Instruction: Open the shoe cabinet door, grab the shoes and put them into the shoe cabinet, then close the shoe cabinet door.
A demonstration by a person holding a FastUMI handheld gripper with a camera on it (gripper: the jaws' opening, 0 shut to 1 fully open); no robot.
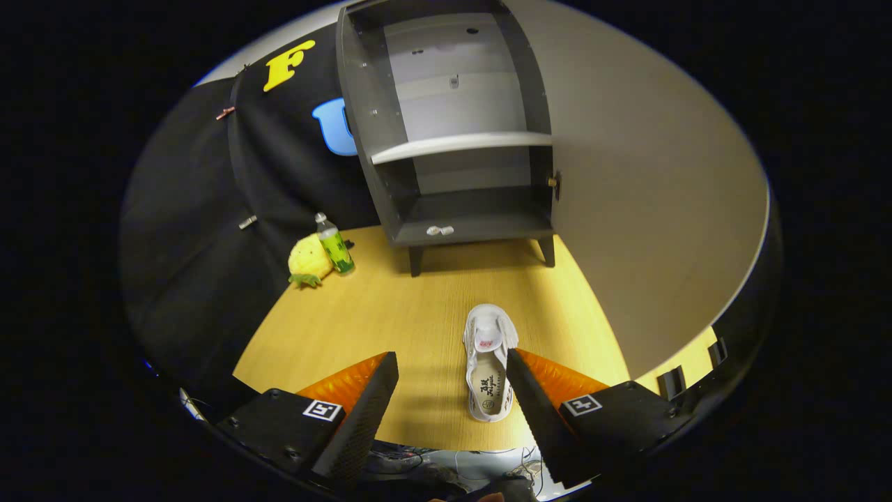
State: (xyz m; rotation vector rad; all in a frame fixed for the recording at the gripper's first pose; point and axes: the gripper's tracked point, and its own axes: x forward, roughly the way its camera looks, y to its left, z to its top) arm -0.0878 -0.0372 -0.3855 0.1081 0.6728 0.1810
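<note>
Spread wide and holding nothing, the gripper (451, 380) is poised above the wooden table (390, 321). Between its fingers, close to the right one, a white shoe (489, 362) is laid lengthwise, toe pointed toward the open shoe cabinet (453, 132) beyond, whose door (648, 202) is swung right.

black gripper (453, 390), square tag markers, screws

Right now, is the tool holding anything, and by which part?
Nothing is held. The tool is open, and the white shoe lies on the table between its fingers, close to the right one.
</note>
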